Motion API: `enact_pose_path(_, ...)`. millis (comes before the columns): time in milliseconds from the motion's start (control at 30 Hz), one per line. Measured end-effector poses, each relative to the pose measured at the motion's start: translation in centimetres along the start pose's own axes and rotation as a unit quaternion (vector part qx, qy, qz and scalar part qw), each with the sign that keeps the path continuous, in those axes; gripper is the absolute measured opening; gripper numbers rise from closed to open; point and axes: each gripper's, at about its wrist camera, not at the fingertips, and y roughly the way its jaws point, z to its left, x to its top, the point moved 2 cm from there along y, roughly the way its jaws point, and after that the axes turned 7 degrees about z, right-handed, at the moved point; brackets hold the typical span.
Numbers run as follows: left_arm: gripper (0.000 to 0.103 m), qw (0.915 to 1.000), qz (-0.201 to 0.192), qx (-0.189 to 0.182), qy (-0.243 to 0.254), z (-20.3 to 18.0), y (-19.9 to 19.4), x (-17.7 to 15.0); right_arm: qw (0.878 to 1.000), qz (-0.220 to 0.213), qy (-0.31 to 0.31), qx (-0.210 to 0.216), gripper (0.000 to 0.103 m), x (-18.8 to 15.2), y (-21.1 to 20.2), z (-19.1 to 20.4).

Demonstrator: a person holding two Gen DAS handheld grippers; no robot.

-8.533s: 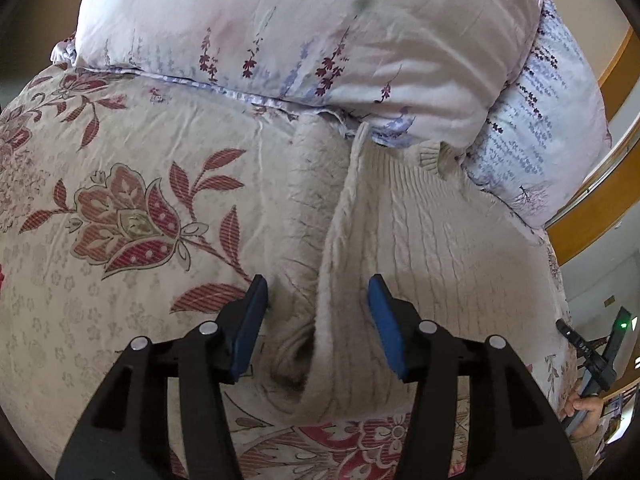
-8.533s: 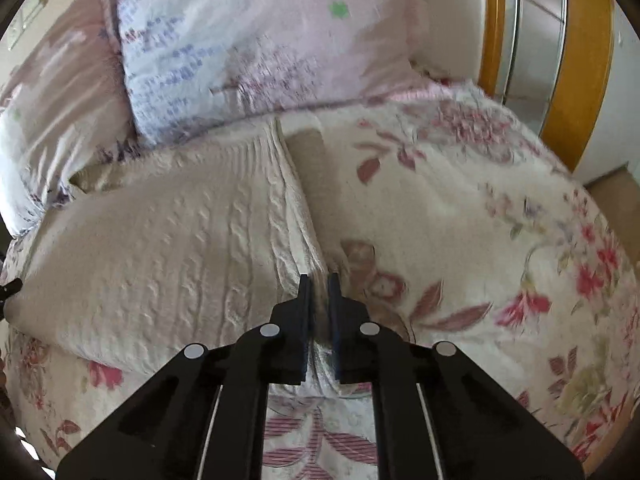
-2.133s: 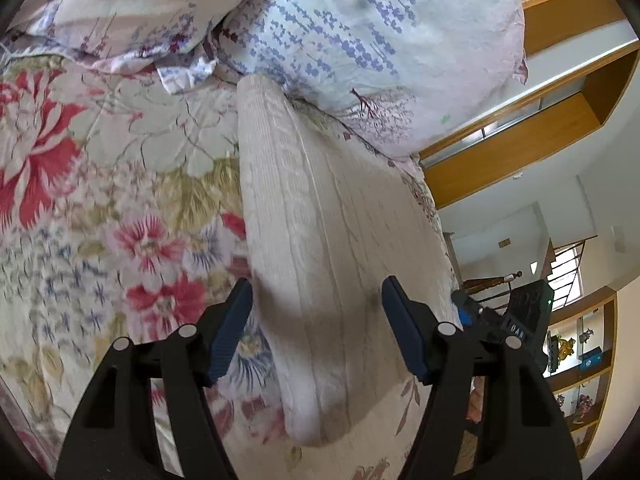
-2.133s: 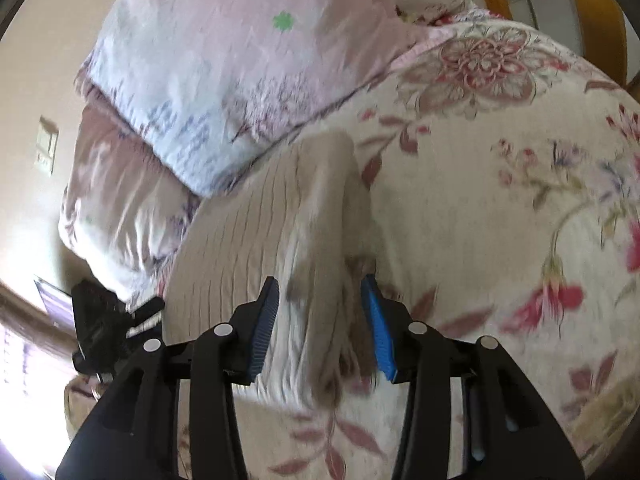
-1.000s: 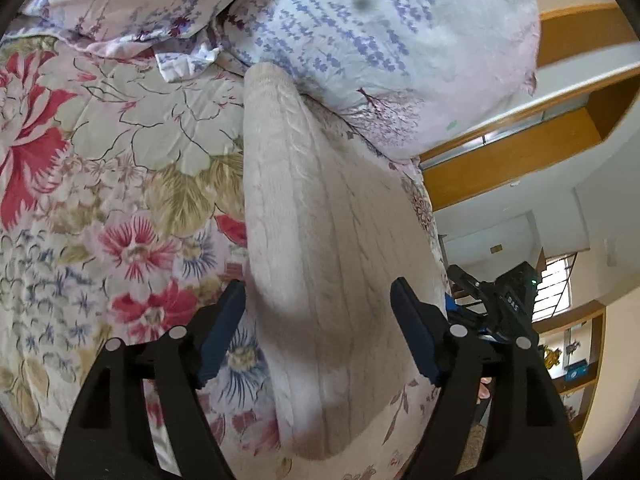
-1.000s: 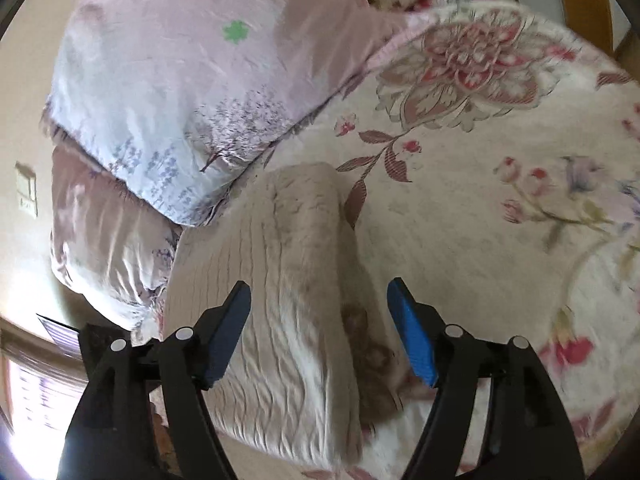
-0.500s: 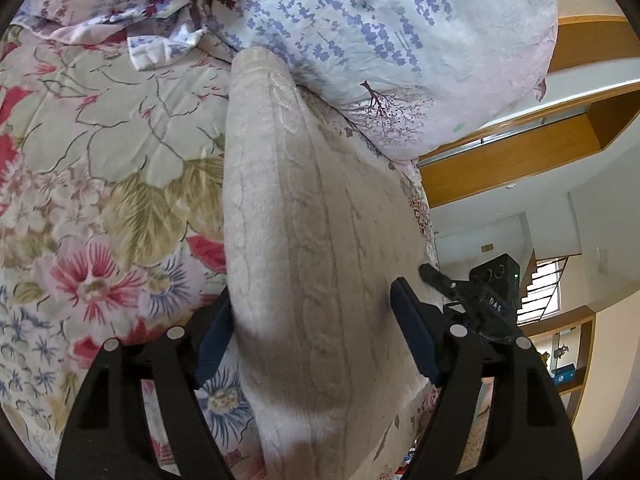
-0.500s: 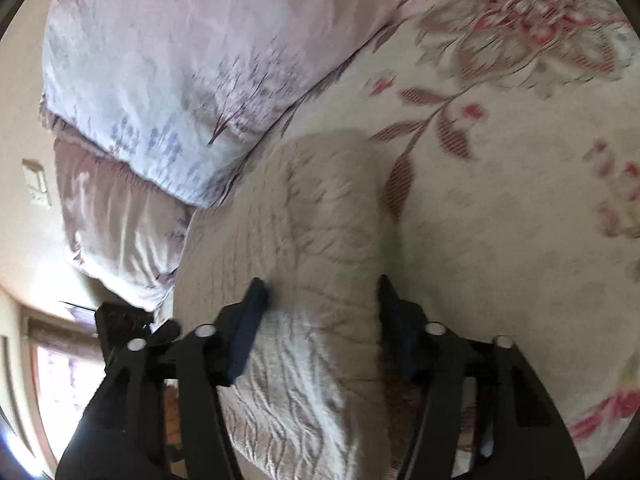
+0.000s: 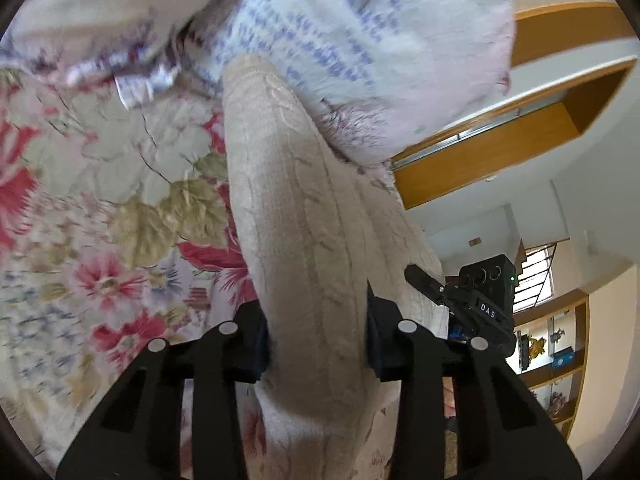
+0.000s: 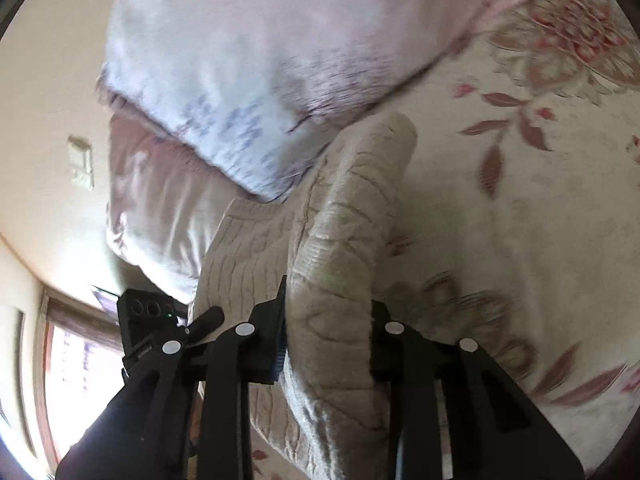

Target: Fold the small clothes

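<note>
Gripping a cream cable-knit sweater [image 9: 304, 240] at both ends, on a bed with a floral quilt [image 9: 100, 208]. Left gripper [image 9: 316, 334] clenched on one folded edge, thick knit bunched between its fingers [image 9: 254, 340] and bulging past them. Right gripper [image 10: 326, 340] likewise clamped on the opposite edge of the sweater [image 10: 340, 240], fabric filling the gap between both black fingers [image 10: 270, 344]. Sweater stretched as a long, narrow folded band running from the near edge of each view toward the far pillows [image 9: 360, 40], its far end touching the lavender-print pillow. Judged step: carrying both ends together for the next fold. Best done by keeping both grips equally firm, lifting evenly so layers stay stacked, then laying one end squarely over the other. Slack or twist would likely spoil the fold.
</note>
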Motion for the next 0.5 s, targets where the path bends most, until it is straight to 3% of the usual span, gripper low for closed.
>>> enact_pose_path(300,0.038,0.9985,-0.049,0.024,0.006,2.5,-10.5,-2.1,0.995,0.011,-0.092,0.025,0.027,-2.2,5.3,7.7)
enact_pose_path(367,0.040,0.9973,-0.062,0.039,-0.009,4.7,-12.1,-2.6,0.994,0.023,-0.107,0.008,0.027,-2.4,7.6,8.5)
enact_pose_path(467,0.042,0.9937,-0.059,0.078,-0.055,9.0,-12.5,-3.0,0.991,0.081,-0.095,-0.043,0.030,-2.4,12.6,7.5)
enact_pose_path(500,0.044,0.9918,-0.048,0.088,-0.080,10.8,-11.9,-3.0,0.990,0.087,-0.091,-0.065,0.038,-2.3,13.5,7.0)
